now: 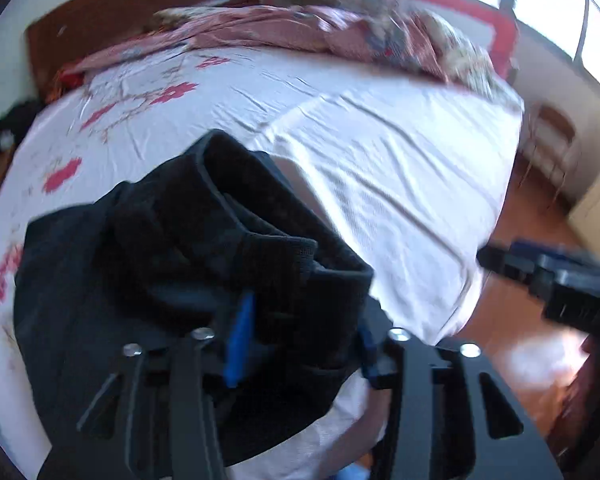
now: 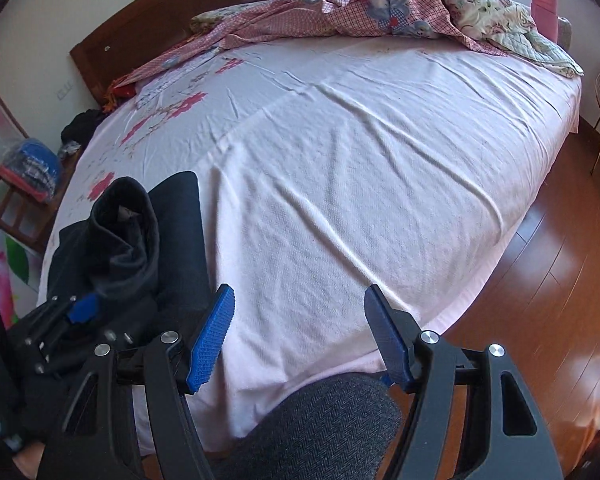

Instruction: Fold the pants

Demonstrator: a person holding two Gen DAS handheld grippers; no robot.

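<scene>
A pair of black pants (image 1: pixel 188 248) hangs bunched from the left gripper (image 1: pixel 300 344), gathered in a heap at the near left corner of a bed. The blue pads (image 1: pixel 240 340) of this gripper are pressed into the dark cloth, with a thick fold of it filling the space between the jaws and spilling out ahead of them and to their left. A rolled hem or waistband stands up just beyond the jaw tips.

The right gripper (image 2: pixel 300 344) hovers above the near edge of the bed with its jaws spread wide and nothing between them. Its ribbed blue pads (image 2: pixel 212 340) face each other across bare bedsheet (image 2: pixel 340 160). The pants (image 2: pixel 132 240) and the left gripper (image 2: pixel 80 312) sit just to the left of these open jaws.

Far ahead of both sets of jaws, a pink checked blanket (image 2: pixel 300 20) and a floral quilt (image 2: pixel 500 12) lie crumpled against a wooden headboard (image 2: pixel 160 12). A wooden floor (image 2: pixel 560 260) runs to the right of the jaws.
</scene>
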